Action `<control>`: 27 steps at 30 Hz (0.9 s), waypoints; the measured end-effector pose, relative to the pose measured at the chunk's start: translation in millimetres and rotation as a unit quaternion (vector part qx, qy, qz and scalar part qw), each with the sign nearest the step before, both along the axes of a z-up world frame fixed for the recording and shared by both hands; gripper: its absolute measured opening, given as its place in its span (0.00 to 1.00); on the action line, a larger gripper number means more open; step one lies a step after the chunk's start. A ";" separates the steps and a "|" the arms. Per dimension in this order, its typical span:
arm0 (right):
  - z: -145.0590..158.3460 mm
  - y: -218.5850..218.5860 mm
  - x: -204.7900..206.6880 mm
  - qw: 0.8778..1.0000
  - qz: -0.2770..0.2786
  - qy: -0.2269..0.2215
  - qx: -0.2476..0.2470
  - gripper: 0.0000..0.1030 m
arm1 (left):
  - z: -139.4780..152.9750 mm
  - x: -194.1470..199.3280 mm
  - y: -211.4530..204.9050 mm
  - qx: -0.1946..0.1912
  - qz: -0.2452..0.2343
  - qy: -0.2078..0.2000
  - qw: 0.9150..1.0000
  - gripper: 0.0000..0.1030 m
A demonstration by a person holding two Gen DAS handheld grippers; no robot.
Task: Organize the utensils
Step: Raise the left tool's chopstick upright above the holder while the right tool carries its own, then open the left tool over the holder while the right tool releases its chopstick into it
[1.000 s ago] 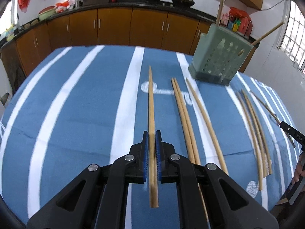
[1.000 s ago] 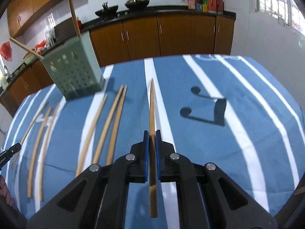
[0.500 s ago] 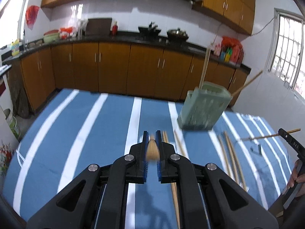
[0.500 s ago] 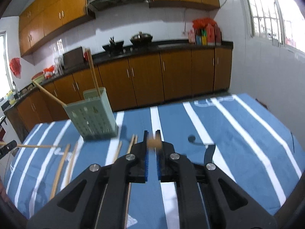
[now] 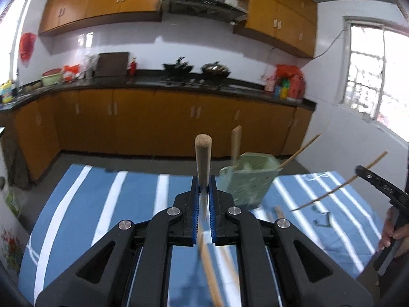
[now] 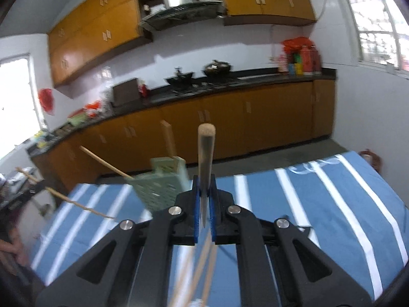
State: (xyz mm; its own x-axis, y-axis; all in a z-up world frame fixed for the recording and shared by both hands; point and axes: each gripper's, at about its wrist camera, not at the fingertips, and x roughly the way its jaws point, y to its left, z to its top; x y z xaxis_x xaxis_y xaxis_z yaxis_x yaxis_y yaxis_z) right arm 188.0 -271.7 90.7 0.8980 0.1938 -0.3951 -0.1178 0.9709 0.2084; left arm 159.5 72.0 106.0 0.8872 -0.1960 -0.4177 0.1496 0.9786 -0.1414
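A: Where are the chopsticks, and why are they held so?

B: The left tongs (image 5: 203, 204) are pinching one chopstick (image 5: 203, 158) between the blue pads; its blunt end stands up ahead of them. The right tongs (image 6: 204, 204) clamp a second chopstick (image 6: 206, 153) the same way. Judgement: a mid-shaft pinch keeps each stick steady for dropping into the green holder (image 5: 246, 181).

A: Holder location?

B: Just beyond the left tongs and to their right; beyond the right tongs and to their left, on the striped bench (image 6: 332, 204), with two sticks already in it.

A: Pose?

B: Both tongs point forward, tilted slightly down, raised above the bench.
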 end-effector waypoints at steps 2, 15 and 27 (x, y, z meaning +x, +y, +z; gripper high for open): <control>14.3 7.4 -1.5 1.000 0.022 -0.009 0.007 0.07 | 10.9 -1.7 -7.5 -0.003 -0.017 -0.009 1.000 0.07; 74.9 53.7 33.7 0.995 0.045 -0.086 -0.009 0.07 | 66.3 40.5 -49.9 -0.034 -0.021 -0.080 0.996 0.07; 40.5 55.7 104.0 0.999 0.027 -0.027 -0.006 0.07 | 54.4 81.7 -54.5 -0.058 0.033 -0.122 0.990 0.07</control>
State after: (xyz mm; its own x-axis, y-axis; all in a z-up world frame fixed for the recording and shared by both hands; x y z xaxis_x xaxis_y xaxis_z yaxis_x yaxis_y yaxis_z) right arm 292.0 -216.0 131.2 0.9066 0.2377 -0.3486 -0.1809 0.9654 0.1879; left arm 241.2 17.5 160.4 0.9715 -0.1681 -0.1674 0.1293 0.9668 -0.2203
